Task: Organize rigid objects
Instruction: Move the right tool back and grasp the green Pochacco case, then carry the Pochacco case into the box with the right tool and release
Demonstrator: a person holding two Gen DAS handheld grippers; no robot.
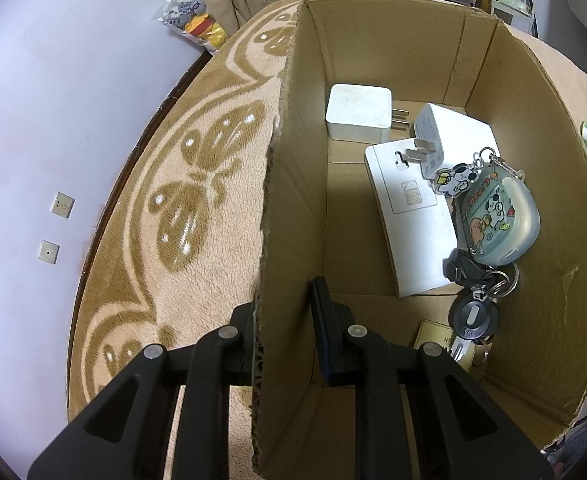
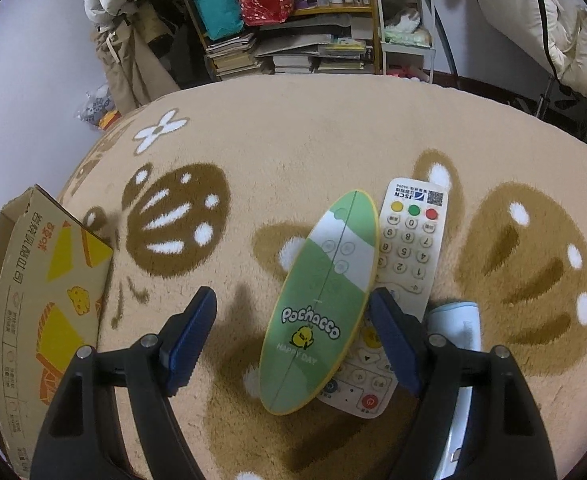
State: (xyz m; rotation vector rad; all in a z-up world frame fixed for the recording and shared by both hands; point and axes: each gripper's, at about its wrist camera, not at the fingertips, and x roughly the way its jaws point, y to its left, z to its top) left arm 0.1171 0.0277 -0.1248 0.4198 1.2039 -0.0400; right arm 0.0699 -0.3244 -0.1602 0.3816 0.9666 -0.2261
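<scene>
The right claw [image 2: 293,336] stands wide, empty; the green case [image 2: 321,304] lies between its fingers, nearer the right one, long axis running away from the claw and tilted a little right; so the jaws would close across its narrow width; the remote [image 2: 409,240] lies under and just right of it; the box [image 2: 33,300] sits well left. The left claw [image 1: 281,320] is closed on the box wall [image 1: 277,240]; beyond and right, inside, lie keys [image 1: 477,296], a pouch [image 1: 497,220], chargers [image 1: 357,114].
</scene>
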